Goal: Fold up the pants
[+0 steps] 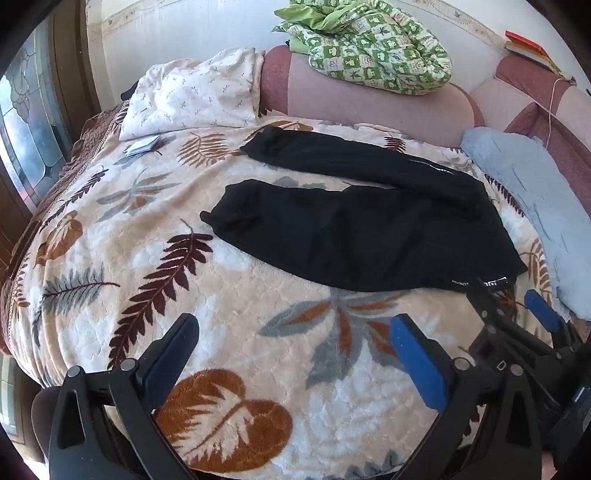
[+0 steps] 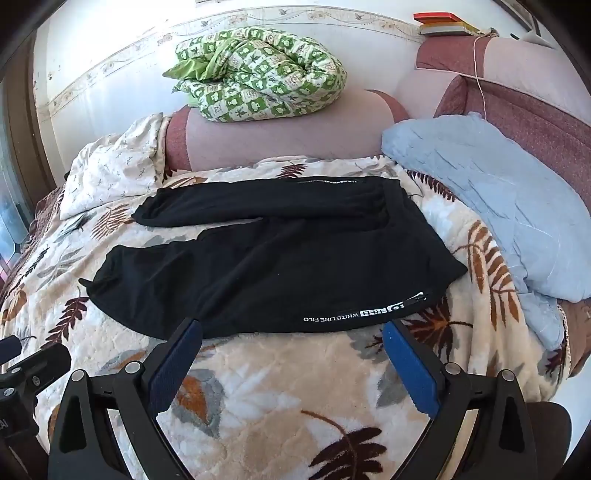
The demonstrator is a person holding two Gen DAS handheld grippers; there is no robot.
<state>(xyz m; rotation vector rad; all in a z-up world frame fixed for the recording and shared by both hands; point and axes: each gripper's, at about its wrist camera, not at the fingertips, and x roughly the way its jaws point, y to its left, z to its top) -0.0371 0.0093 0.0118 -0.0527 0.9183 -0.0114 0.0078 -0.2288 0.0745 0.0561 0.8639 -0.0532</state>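
Black pants lie flat on the leaf-patterned blanket, legs spread apart and pointing left, waistband to the right. They also show in the right wrist view, with white lettering along the near edge. My left gripper is open and empty, over the blanket in front of the near leg. My right gripper is open and empty, its fingertips at the near edge of the pants by the waist; it also shows at the right of the left wrist view.
A light blue cloth lies right of the pants. A white pillow sits at the back left, a green checked quilt on the pink headboard. Books rest on the back ledge. A small card lies near the pillow.
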